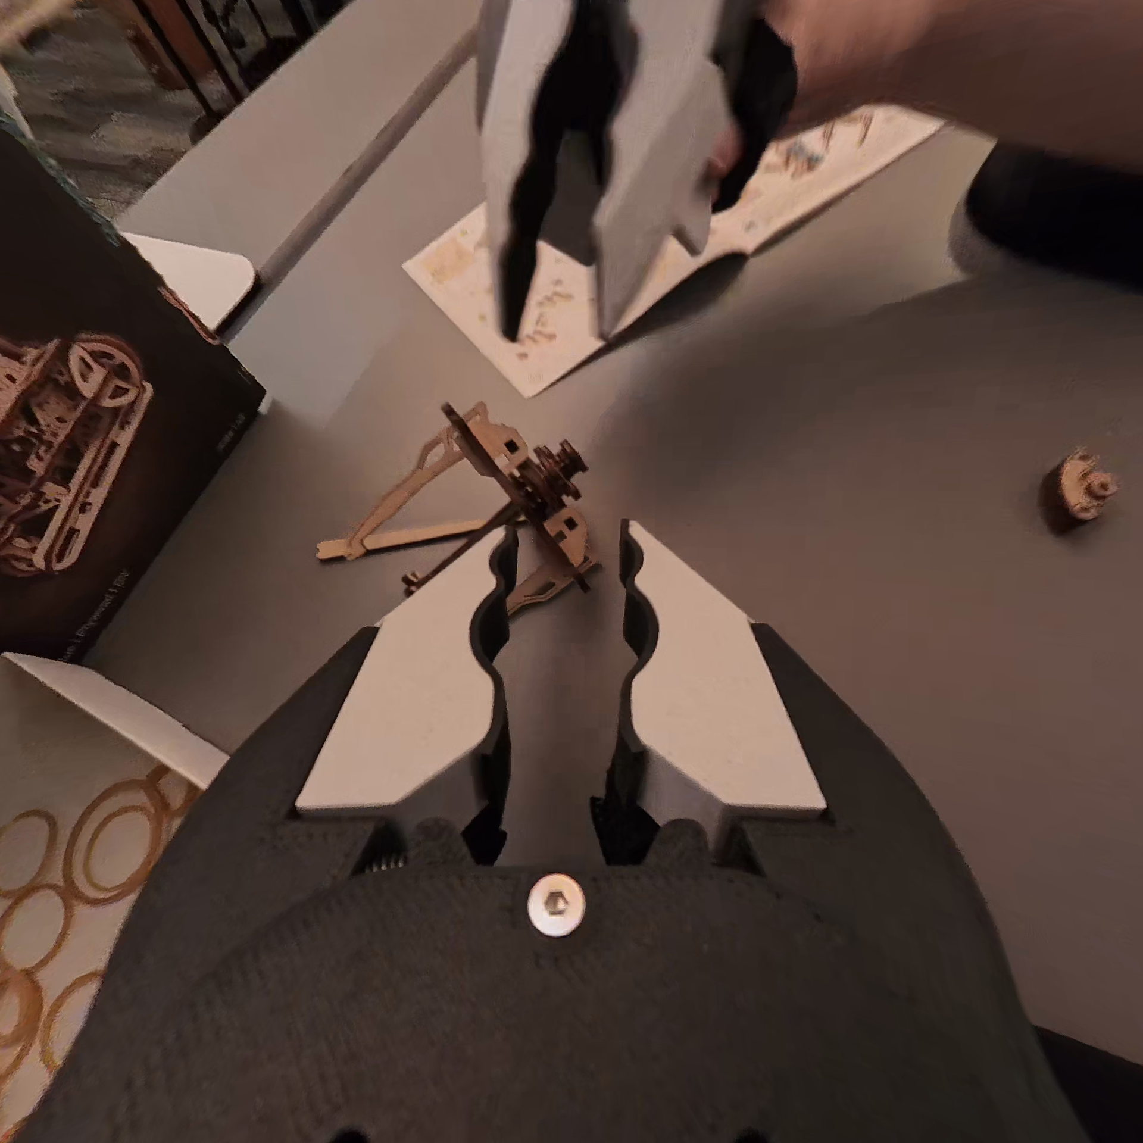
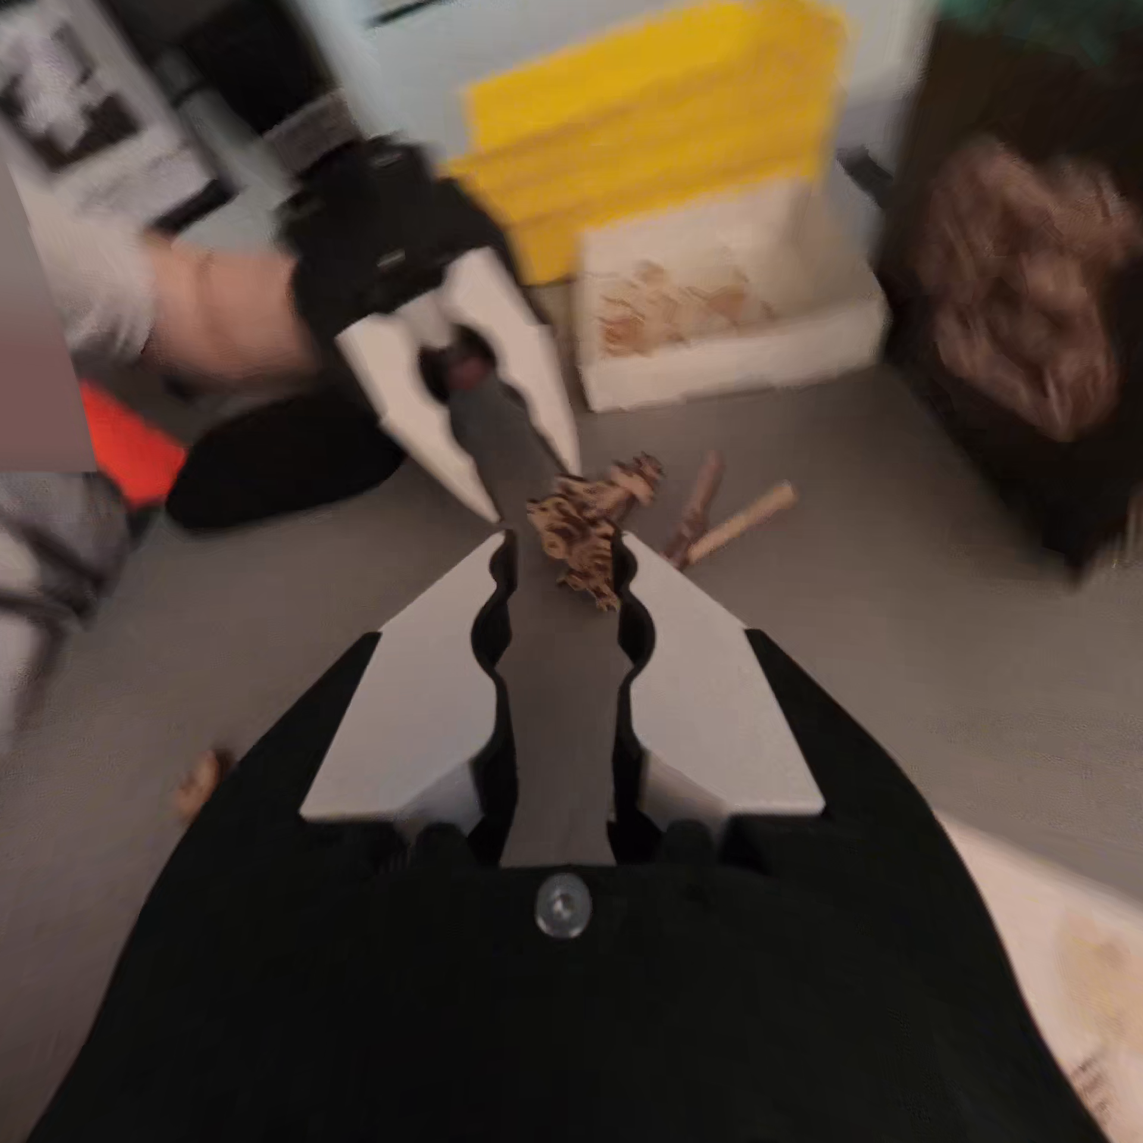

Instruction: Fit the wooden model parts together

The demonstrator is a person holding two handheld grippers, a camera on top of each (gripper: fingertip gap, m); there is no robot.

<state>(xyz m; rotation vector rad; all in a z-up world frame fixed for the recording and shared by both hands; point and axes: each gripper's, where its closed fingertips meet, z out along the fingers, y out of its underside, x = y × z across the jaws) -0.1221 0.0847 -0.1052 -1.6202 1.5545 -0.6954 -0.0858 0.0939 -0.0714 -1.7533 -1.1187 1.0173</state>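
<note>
A partly built wooden model [image 1: 495,501], a frame with gears and long thin arms, lies on the grey table [image 1: 804,556]. My left gripper [image 1: 566,530] is open and empty, and its tips reach the model's near end. My right gripper [image 1: 556,334] hangs open and empty above and beyond the model, over a paper sheet. A small loose wooden gear part [image 1: 1079,498] lies to the right. The right wrist view is blurred. There, the model [image 2: 581,532] shows just ahead of my open right gripper [image 2: 564,538]. The left gripper [image 2: 535,492] points at the model from the far left.
A dark kit box [image 1: 93,433] stands at the left. A printed instruction sheet [image 1: 470,278] lies behind the model. A white tray [image 1: 117,699] with rubber bands is at the near left. The right wrist view shows a white box of parts [image 2: 711,371] and a yellow object [image 2: 649,124]. The left gripper's tips are roughly 6 cm from the right gripper's. My left tips are roughly 30 cm from the yellow object [image 2: 649,124].
</note>
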